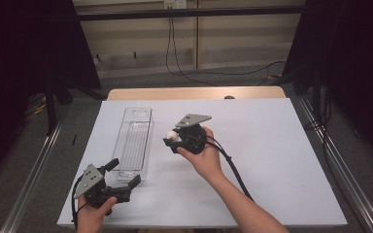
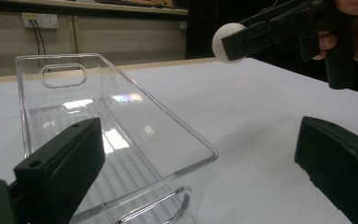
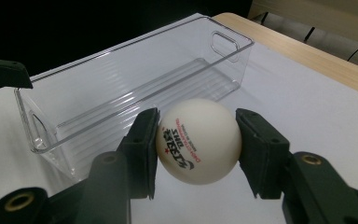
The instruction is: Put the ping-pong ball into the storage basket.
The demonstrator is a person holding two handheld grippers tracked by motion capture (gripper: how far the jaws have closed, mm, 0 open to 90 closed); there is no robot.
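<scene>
White ball (image 3: 198,140), red-and-black print, unreadable, between fingers (image 3: 142,149)

white ball (image 3: 198,147) with red and black print, clear see-through bin (image 1: 135,141) with ribbed floor, black right gripper (image 3: 196,149), black left gripper (image 1: 125,177) with grey plate, white counter (image 1: 272,145) with wooden edge

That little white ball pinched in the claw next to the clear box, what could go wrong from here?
The ball is round and smooth, and the right gripper holds it only by two small pads, so it could squirt out and roll off the table. The bin is narrow and the ball hangs beside it, not over it, so a release now would likely miss. The left gripper sits open by the bin's near end and might nudge it.
</scene>
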